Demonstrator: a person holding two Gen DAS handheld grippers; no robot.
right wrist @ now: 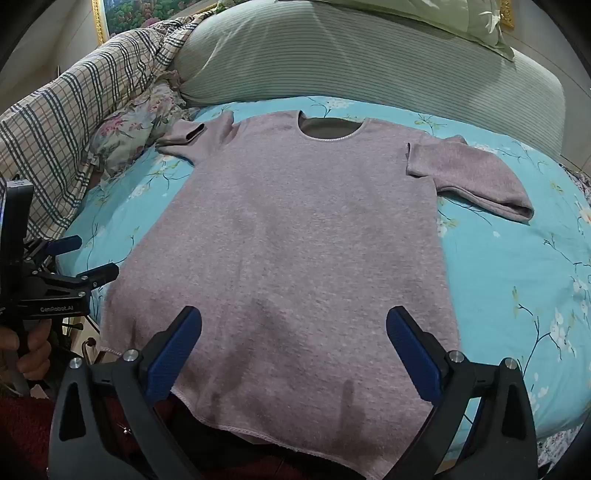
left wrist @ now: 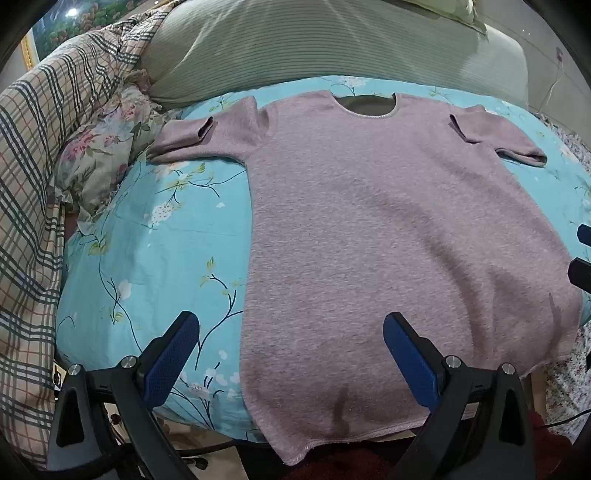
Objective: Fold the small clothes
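We count one pink shirt (right wrist: 288, 236) with two short sleeves and one neck opening. One turquoise floral sheet (right wrist: 517, 266) under it. One plaid blanket (left wrist: 40, 177), one floral pillow (left wrist: 99, 155), one green striped cushion (right wrist: 332, 55) at the back. One gold-framed picture (right wrist: 122, 14) on the wall. Two grippers: left gripper (left wrist: 291, 328), right gripper (right wrist: 293, 325), two blue-padded fingers each, jaws apart. We see one hand (right wrist: 35, 350), on the left gripper's handle.
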